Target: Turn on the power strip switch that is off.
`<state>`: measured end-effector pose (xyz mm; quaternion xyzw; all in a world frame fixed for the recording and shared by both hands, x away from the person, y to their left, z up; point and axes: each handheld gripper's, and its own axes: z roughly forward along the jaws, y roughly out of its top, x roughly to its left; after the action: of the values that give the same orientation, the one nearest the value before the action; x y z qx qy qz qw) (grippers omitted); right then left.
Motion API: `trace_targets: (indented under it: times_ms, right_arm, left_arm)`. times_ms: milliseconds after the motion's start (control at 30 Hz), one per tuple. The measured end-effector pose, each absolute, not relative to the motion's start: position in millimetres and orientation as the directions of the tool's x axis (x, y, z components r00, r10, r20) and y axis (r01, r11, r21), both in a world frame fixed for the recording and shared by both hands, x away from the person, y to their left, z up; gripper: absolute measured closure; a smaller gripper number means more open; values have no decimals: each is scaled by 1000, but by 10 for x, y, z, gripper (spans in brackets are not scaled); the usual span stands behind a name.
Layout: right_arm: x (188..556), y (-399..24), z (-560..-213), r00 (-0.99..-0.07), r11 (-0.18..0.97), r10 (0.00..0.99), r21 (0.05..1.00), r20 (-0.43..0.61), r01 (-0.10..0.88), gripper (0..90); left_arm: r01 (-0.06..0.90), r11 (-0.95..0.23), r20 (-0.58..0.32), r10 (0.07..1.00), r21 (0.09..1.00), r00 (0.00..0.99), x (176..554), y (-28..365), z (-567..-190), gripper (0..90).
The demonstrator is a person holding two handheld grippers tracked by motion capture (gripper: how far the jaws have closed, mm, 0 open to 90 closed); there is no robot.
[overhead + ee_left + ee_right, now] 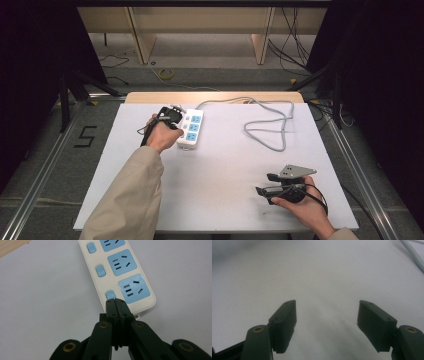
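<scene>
Left gripper (115,300), fingers together, tips on the strip's (130,277) nearest switch (110,294); right gripper (327,312) fingers wide, empty, at 5 o'clock on the surface (220,170).

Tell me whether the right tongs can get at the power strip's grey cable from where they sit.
Probably yes. The right tongs are open and hold nothing, and bare white table lies between them and the grey cable looped ahead. The left tongs, shut at the power strip, stay clear of that path.

The high view looks forward and down over the whole white bench (225,190), while each hand-held gripper's camera looks along its jaws, close above that same surface.
</scene>
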<state>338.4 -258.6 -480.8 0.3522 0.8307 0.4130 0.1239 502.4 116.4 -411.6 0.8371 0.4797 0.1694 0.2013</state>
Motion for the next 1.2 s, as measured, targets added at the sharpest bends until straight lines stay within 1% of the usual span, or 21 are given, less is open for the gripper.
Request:
trace_targets:
  times_ms: [800,1200]
  right_arm:
    - [3384,-2586,-4807,-723,412,686,774,84,480,324]
    - [3383,-2584,-4808,-723,411,686,774,85,481,324]
  left_arm:
    - [748,-448,84,878,490,470,5116,1143,-4135,895]
    - [743,-461,96,872,485,479,5155,1110,-4125,895]
